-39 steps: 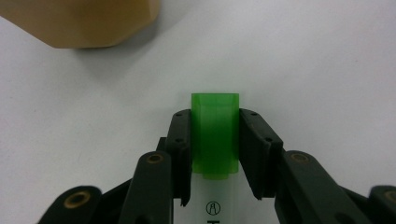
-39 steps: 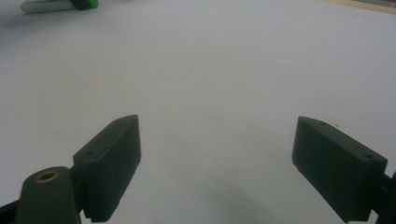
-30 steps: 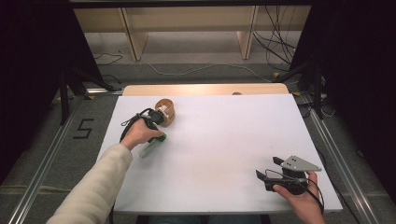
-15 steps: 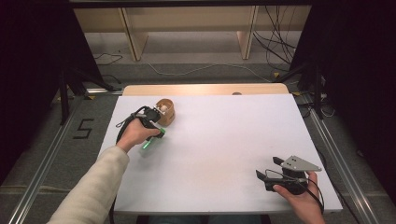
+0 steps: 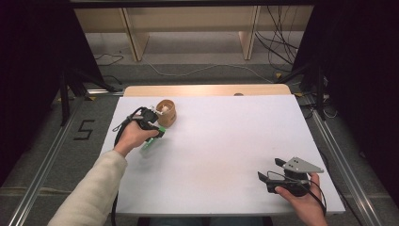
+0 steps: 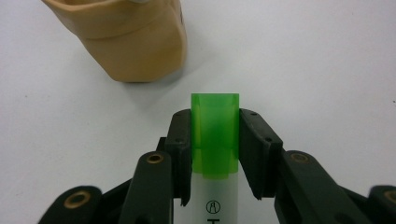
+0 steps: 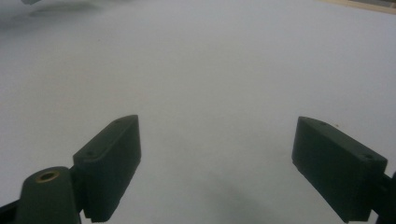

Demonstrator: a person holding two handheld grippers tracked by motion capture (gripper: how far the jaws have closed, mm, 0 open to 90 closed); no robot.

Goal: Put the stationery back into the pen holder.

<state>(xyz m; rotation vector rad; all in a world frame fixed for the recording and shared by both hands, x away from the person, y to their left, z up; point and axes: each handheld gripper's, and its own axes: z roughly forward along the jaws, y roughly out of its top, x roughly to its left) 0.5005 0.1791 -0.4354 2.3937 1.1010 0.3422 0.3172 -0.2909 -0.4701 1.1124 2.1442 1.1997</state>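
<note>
The left tool is clenched on a marker, its two black jaws pressing the green cap from either side while the white barrel runs back between them toward the hand. Just ahead of the tool's tips and a little to their left stands a tan cup, close but not touching the marker; in the high view the cup sits right beyond the left tool, with something pale poking from its mouth that I cannot make out. The step in hand looks like carrying the marker to the cup to drop it in. The next move would call for lifting the cap end above the rim, tipping the marker upright over the mouth, then letting go. The right tool is released, jaws wide apart over bare white surface, and rests well away from the cup at the near right of the surface.
</note>
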